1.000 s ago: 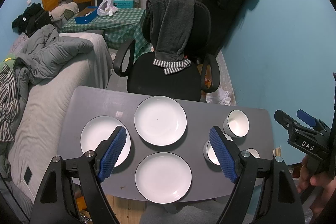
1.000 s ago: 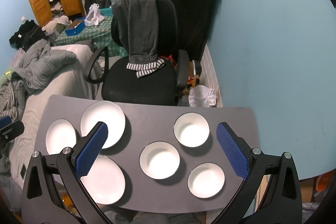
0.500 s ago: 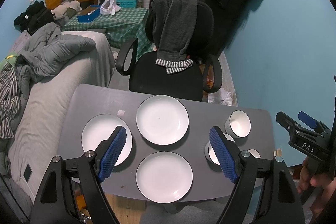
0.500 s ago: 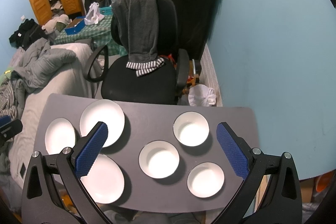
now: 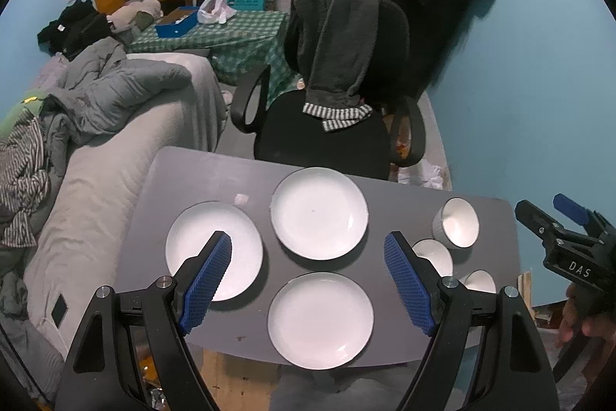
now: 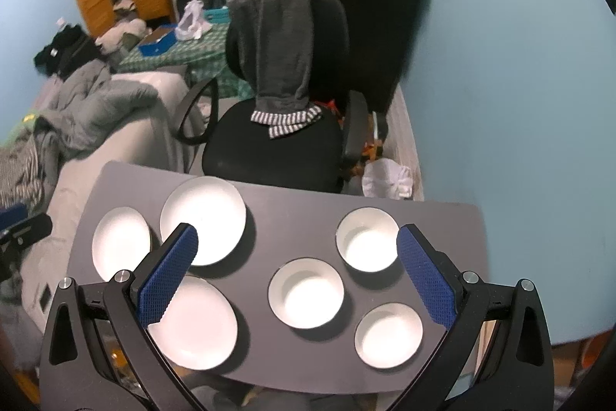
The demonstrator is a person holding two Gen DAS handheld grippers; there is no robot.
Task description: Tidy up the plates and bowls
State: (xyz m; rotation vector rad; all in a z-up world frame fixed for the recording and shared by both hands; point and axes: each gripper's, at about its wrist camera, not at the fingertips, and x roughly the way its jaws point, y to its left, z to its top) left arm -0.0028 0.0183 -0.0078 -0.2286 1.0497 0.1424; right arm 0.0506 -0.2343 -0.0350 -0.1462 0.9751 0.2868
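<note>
Three bowls [image 6: 306, 293] below right claw [image 6: 296, 280]

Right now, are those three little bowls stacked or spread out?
Spread out. Each bowl sits upright and separate on the grey table, empty inside.

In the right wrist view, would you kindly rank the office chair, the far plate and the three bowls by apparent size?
1. Office chair
2. Far plate
3. Middle bowl
4. Far bowl and near bowl: look alike, and differing nearness to the camera leaves it unsure.
</note>
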